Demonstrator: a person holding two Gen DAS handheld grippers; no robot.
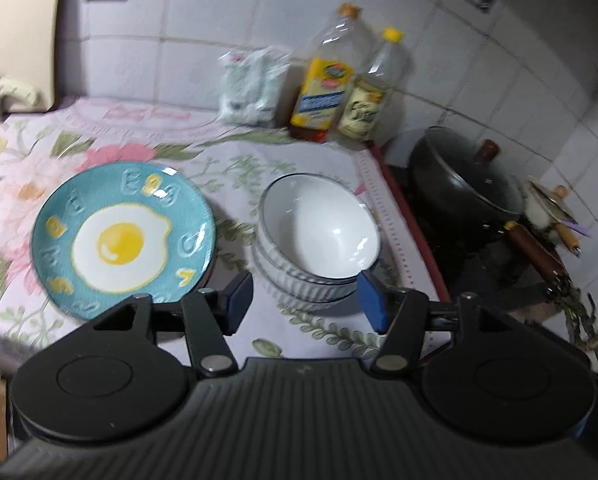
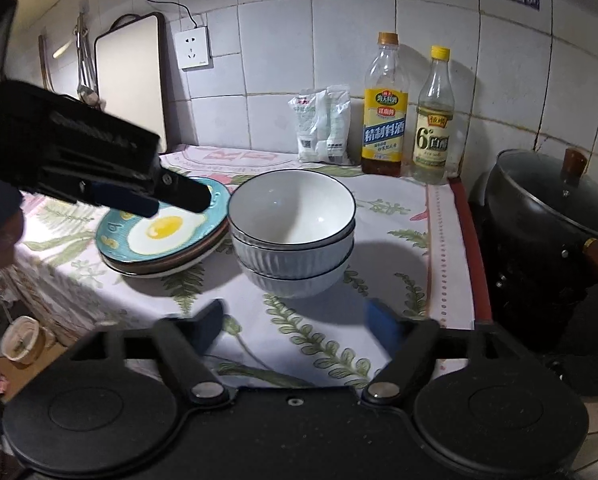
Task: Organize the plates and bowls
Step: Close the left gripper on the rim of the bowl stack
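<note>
Bowls (image 2: 293, 236) stand nested in a stack of three near the middle of the counter (image 2: 399, 276), white inside with thin dark rims and ribbed outer walls. Just beside them, to their left in the right wrist view, sits a stack of plates (image 2: 167, 248); the top one is a teal plate (image 1: 125, 236) painted with a fried egg and raised letters around its border. The two stacks look to be touching or nearly so at their rims. A floral cloth (image 1: 307, 328) covers the counter under both.

Neither gripper holds anything. The left gripper (image 1: 305, 304) has its blue-padded jaws parted about halfway, one pad close to the near edge of the teal plate and the other close to the near side of the bowls, with bare cloth between them. In the right wrist view it reaches in from the left above the plates. The right gripper (image 2: 299, 326) has its jaws spread wide, hanging over the cloth just short of the bowl stack.

Against the tiled wall stand a cooking wine bottle (image 2: 384, 108), a white vinegar bottle (image 2: 435, 120) and white packets (image 2: 323, 124). A lidded black pot (image 2: 551, 208) sits on the stove to the right of the counter.
</note>
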